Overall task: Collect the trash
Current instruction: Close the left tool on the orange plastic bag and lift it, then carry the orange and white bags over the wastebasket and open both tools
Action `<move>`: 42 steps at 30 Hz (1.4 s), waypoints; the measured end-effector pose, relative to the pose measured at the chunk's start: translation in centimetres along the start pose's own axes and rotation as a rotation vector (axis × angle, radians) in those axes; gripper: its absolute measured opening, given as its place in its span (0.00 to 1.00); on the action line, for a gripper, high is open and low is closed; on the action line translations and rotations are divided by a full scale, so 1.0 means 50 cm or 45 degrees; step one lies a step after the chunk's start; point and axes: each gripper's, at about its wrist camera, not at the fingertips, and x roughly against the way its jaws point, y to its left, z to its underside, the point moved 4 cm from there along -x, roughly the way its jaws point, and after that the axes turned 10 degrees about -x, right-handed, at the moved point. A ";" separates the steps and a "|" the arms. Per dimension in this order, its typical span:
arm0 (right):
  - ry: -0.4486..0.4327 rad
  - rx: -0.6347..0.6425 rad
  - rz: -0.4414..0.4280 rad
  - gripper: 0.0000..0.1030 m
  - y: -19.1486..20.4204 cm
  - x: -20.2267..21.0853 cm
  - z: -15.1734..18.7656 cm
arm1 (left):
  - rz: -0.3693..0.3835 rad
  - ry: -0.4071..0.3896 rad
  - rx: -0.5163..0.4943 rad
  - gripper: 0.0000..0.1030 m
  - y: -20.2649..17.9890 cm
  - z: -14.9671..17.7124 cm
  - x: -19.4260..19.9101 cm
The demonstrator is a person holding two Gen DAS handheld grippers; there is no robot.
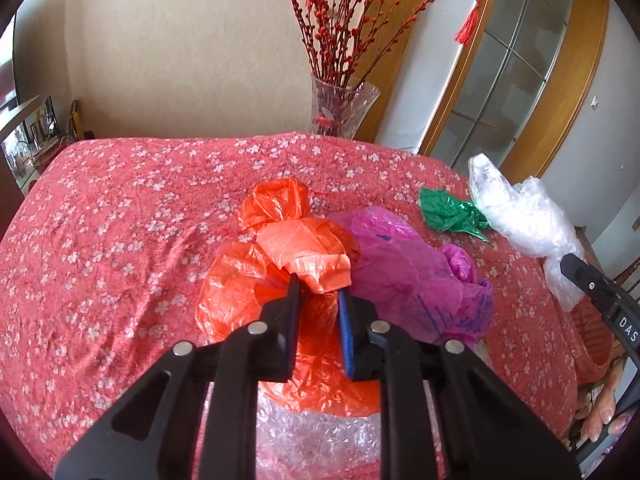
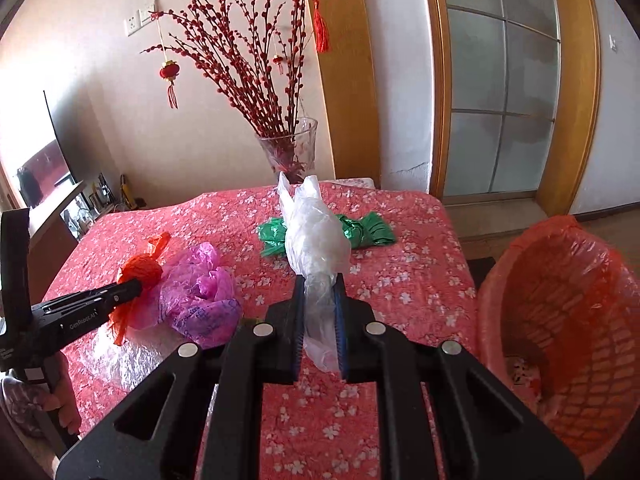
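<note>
My left gripper (image 1: 319,289) is shut on a crumpled orange plastic bag (image 1: 280,264) over the table; it also shows in the right wrist view (image 2: 138,280), holding that orange bag (image 2: 146,268). A purple plastic bag (image 1: 404,276) lies right beside it on the cloth (image 2: 200,296). My right gripper (image 2: 319,282) is shut on a clear white plastic bag (image 2: 316,236), lifted above the table; it also shows at the right of the left wrist view (image 1: 524,212). A green plastic bag (image 1: 450,214) lies behind it (image 2: 372,230).
The table has a red floral cloth (image 1: 120,220). A glass vase (image 2: 290,152) with red branches stands at the far edge. An orange-lined basket bin (image 2: 560,304) stands beside the table on the right. Bubble wrap (image 1: 320,440) lies at the near edge.
</note>
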 end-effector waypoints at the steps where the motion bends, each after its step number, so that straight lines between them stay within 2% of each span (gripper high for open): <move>1: -0.003 0.000 0.002 0.13 -0.001 0.003 -0.001 | 0.002 -0.010 0.000 0.16 0.002 -0.002 0.007; 10: -0.028 -0.009 0.015 0.13 -0.022 0.028 -0.002 | 0.020 -0.072 -0.003 0.16 0.001 -0.029 0.057; 17: -0.060 -0.036 0.040 0.13 -0.050 0.056 -0.009 | 0.079 -0.118 -0.030 0.16 -0.037 -0.050 0.087; 28: -0.115 -0.109 0.098 0.13 -0.124 0.106 -0.016 | 0.216 -0.146 -0.141 0.16 -0.167 -0.075 0.088; 42: -0.228 -0.217 0.230 0.13 -0.243 0.196 -0.017 | 0.409 -0.146 -0.279 0.16 -0.357 -0.088 0.069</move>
